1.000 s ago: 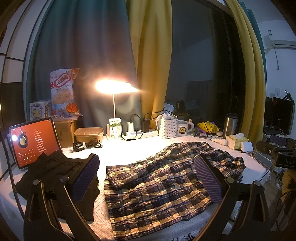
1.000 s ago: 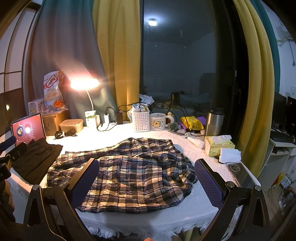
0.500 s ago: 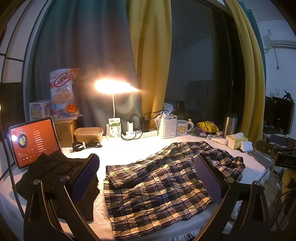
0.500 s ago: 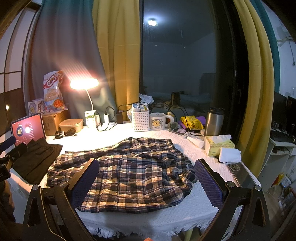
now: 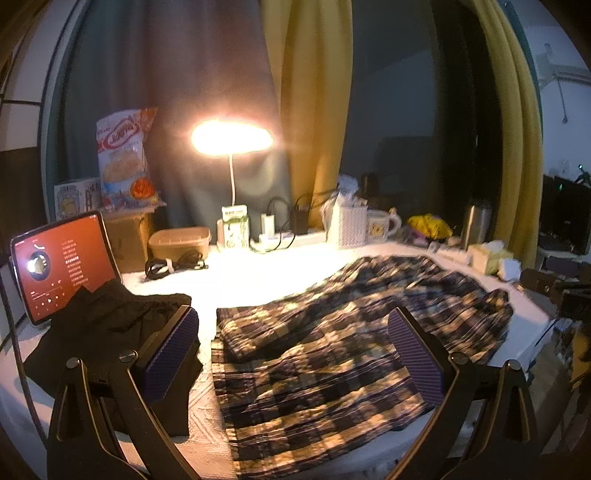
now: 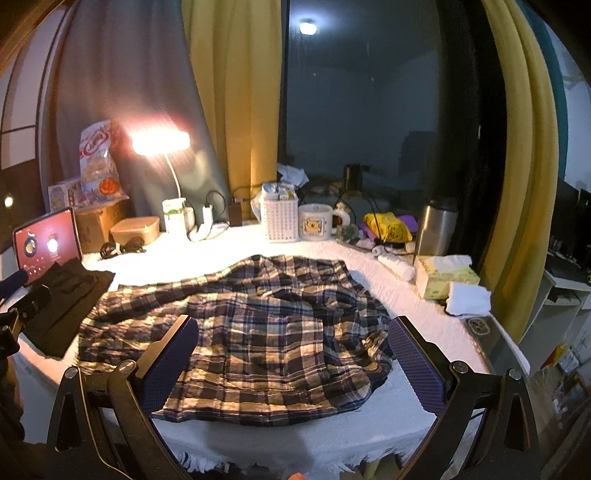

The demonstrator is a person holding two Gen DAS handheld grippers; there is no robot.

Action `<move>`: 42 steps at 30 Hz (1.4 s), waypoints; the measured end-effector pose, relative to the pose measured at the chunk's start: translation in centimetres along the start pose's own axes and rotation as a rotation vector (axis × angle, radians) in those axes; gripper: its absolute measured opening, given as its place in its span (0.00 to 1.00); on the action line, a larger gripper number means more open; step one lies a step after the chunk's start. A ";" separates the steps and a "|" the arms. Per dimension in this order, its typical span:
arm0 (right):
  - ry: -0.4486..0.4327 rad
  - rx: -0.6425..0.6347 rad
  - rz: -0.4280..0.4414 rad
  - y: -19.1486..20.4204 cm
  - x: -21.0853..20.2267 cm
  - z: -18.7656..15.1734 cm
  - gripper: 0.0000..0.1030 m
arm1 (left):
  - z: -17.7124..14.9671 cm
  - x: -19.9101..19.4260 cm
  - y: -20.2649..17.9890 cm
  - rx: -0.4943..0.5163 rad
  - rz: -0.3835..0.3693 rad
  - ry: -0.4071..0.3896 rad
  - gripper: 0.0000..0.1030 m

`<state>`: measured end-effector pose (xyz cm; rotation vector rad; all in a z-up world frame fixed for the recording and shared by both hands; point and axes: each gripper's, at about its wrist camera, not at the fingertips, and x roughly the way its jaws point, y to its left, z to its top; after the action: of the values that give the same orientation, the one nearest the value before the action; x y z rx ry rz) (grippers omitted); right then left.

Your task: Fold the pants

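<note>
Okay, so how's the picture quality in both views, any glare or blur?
Left wrist view: the desk lamp flares and the plaid pants are smeared by motion blur. Right wrist view: sharper, the lamp still blooms, and a ceiling light reflects in the window.

Pants [image 6: 266, 328]: plaid, navy/dark w/ cream + tan checks. Folded garment [image 5: 110, 325] at left: plain black. Counter [image 6: 399, 295] cover: white, textured. Fingers [image 6: 415, 365]: purple-blue ribbed pads on black frames. Tablet [image 5: 61, 262] screen: red. Curtains [image 6: 236, 107]: mustard yellow + grey-teal. Mug [image 6: 319, 222]: white w/ yellow cartoon. Tissue box [image 6: 445, 282]: pale yellow-green.
</note>
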<state>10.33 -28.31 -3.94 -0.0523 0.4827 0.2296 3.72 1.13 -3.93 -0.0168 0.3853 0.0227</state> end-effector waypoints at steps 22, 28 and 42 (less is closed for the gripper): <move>0.249 0.010 -0.009 -6.2 15.7 2.0 1.00 | -0.9 16.8 4.9 0.074 0.040 0.412 0.98; 0.264 0.000 0.025 -9.0 20.3 5.5 0.94 | -1.5 20.2 5.4 0.101 0.034 0.497 0.84; 0.477 -0.071 0.173 -10.9 35.6 8.5 0.92 | -0.9 24.3 7.5 -0.031 -0.021 0.546 0.16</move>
<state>47.35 -30.67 -13.00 -0.1366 0.9558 0.4070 25.73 9.06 -14.00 -0.0586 0.9304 0.0024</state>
